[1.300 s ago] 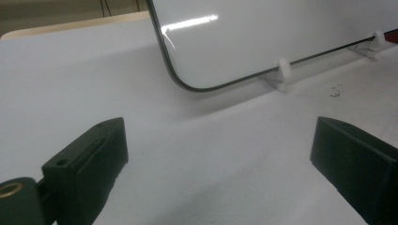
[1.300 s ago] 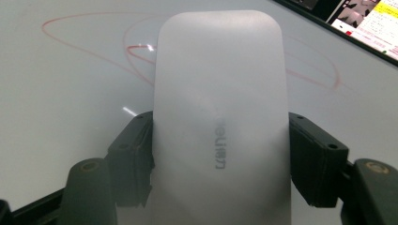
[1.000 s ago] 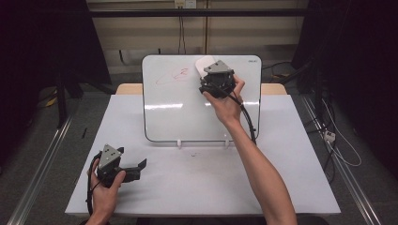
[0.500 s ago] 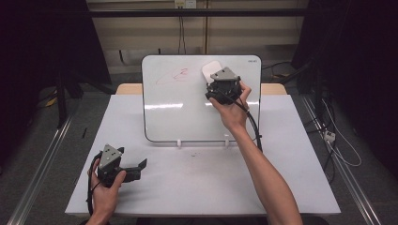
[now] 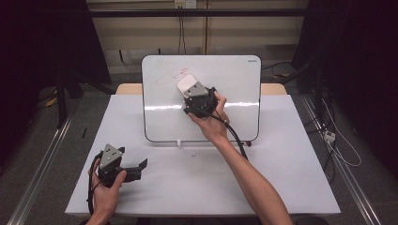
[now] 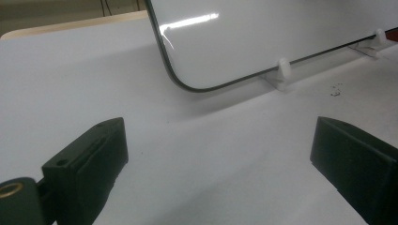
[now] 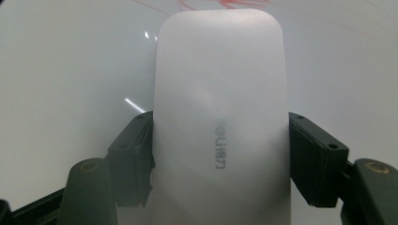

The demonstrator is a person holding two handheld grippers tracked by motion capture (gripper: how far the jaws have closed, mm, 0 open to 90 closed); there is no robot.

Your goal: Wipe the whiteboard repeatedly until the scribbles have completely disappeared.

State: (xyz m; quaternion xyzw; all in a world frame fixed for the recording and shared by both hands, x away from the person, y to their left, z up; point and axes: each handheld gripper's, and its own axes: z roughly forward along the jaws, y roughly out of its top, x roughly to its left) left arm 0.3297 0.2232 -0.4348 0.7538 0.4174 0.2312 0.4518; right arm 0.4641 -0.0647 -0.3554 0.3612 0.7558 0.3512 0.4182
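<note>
A whiteboard stands tilted at the back of the white table. Faint red pen marks cross its upper left part. My right gripper is shut on a white eraser and holds it against the board just right of those marks. In the right gripper view the eraser sits between both pads, with red marks above its tip. My left gripper rests on the table at the front left. Its jaws stand open, wide apart over bare table.
White clips hold the board's lower edge; one clip lies ahead of the left jaws. Small dark specks dot the table by the board. The right gripper's cable trails down past the board. Dark floor and rails flank the table.
The right gripper has slid the eraser left and down across the board, from its upper right part toward the red marks. The left gripper has not moved.
</note>
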